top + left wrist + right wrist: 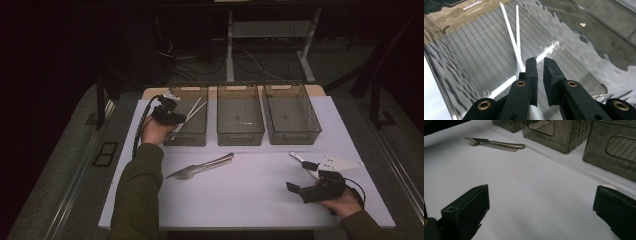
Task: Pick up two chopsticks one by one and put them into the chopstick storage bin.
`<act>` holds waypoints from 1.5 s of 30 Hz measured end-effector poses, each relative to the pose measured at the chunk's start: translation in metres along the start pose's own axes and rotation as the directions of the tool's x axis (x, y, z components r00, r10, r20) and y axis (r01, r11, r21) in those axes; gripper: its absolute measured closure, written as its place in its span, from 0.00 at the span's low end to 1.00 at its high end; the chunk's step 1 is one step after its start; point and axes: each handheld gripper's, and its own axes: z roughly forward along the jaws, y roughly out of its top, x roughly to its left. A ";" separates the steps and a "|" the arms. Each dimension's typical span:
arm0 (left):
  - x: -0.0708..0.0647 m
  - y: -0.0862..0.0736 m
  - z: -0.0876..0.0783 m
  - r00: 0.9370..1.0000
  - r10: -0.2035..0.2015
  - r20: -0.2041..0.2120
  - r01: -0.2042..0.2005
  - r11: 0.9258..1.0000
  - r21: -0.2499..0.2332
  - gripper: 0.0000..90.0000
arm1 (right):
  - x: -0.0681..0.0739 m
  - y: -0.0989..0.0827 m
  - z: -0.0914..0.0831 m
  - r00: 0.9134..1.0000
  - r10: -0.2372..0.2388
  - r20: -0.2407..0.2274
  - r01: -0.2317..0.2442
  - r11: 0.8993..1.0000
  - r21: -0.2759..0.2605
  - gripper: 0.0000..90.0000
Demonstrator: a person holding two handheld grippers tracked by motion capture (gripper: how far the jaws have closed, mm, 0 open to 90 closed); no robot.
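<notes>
The left gripper (176, 119) hangs over the left-hand translucent smoked-plastic bin (200, 136), its jaws parted by a narrow gap. A pair of thin white plastic chopsticks (514, 40) lies crossed inside that bin, the near ends passing beside and beneath the left jaw. The left gripper view does not settle whether a pad still presses on a stick; the gap between the jaws itself holds nothing.

Hazards from this state:

1. If a stick end remains caught against the left jaw, a withdrawal may drag it up over the bin wall and onto the white worktop (250, 200).
2. The far ends of the chopsticks lean toward the bin's far rim. A knock from the gripper may tip them out.
3. The bin is light and stands loose; a jaw hooking its wall may shift it against the middle bin (240, 135).

The right gripper (300, 192) rests low at the near right of the worktop, jaws spread wide and gripping nothing. A stainless-steel fork and knife (202, 167) lie together mid-worktop, and a flat white utensil (340, 162) lies just beyond the right gripper. A careless reach may scatter either.
</notes>
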 end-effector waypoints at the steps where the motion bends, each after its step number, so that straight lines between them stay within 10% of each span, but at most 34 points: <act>1: 0.000 0.000 -0.001 1.000 -0.005 0.005 0.005 1.000 -0.014 0.87 | 0.000 0.000 0.000 1.000 0.000 0.000 0.000 1.000 0.000 0.01; 23: -0.048 -0.001 -0.056 0.986 0.025 0.164 0.009 0.979 -0.201 0.50 | 0.001 0.000 0.000 1.000 -0.004 -0.002 0.004 1.000 0.001 0.01; 45: -0.119 -0.060 -0.069 0.967 0.117 0.228 -0.043 0.951 -0.306 0.23 | 0.000 0.000 0.000 1.000 0.008 -0.004 -0.008 1.000 0.013 0.01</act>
